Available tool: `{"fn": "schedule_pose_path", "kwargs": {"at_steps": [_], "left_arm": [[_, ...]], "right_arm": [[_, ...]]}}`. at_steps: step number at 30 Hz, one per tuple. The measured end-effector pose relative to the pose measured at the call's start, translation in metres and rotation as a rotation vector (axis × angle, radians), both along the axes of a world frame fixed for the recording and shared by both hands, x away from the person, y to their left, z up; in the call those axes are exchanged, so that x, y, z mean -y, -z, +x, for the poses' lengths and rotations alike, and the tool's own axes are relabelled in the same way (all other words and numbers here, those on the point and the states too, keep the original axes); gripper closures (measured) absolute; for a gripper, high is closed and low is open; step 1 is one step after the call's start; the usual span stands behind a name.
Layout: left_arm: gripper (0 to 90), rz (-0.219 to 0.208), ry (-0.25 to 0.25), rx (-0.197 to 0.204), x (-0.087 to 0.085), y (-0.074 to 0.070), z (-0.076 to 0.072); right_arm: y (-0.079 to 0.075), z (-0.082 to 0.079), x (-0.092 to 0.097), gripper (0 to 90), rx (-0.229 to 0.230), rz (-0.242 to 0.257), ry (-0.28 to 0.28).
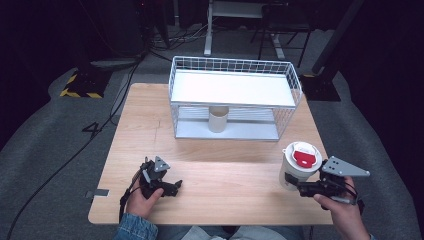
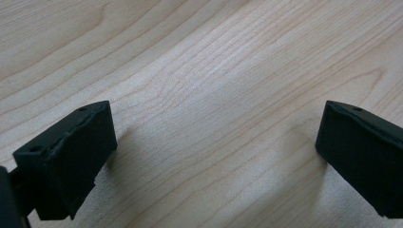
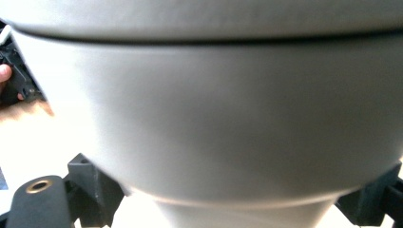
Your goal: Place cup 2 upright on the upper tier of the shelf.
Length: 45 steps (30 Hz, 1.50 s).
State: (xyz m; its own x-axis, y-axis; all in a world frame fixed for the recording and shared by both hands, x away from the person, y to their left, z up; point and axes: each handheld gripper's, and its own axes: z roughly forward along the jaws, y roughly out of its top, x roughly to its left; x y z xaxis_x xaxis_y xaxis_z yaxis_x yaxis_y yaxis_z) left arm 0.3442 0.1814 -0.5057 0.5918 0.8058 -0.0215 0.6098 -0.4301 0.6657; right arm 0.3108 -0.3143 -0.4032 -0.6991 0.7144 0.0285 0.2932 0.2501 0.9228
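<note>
While the right gripper (image 1: 295, 187) clamps the lidded cup (image 1: 299, 165) low on its wall above the table's (image 1: 225, 175) right front, a tilt could let it slip or spill; the left gripper (image 1: 172, 187) rests wide open, empty.

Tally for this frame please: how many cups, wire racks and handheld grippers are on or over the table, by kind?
Cups: 2 (lidded cup in the right gripper; plain cup on the rack's lower shelf)
Wire racks: 1 (white rack)
Grippers: 2 (the right one, and the left gripper, open)
Total: 5
</note>
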Motion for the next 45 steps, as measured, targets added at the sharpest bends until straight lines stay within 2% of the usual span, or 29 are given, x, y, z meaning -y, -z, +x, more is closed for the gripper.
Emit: {"fn": "schedule_pose_path", "kwargs": {"at_steps": [15,18,27,34,45], "left_arm": [[0.3,0.0,0.0,0.0,0.0,0.0,0.0],[0.3,0.0,0.0,0.0,0.0,0.0,0.0],[0.3,0.0,0.0,0.0,0.0,0.0,0.0],[0.3,0.0,-0.001,-0.002,0.0,0.0,0.0],[0.3,0.0,-0.001,-0.002,0.0,0.0,0.0]], "right_arm": [[-0.046,0.03,-0.019,13.5,0.045,-0.014,-0.036],[-0.057,0.039,-0.024,13.5,0.053,0.0,-0.045],[-0.077,0.056,-0.035,13.5,0.062,0.008,-0.05],[-0.097,0.071,-0.044,13.5,0.085,0.012,-0.048],[-0.12,0.094,-0.057,13.5,0.113,0.012,-0.036]]}}
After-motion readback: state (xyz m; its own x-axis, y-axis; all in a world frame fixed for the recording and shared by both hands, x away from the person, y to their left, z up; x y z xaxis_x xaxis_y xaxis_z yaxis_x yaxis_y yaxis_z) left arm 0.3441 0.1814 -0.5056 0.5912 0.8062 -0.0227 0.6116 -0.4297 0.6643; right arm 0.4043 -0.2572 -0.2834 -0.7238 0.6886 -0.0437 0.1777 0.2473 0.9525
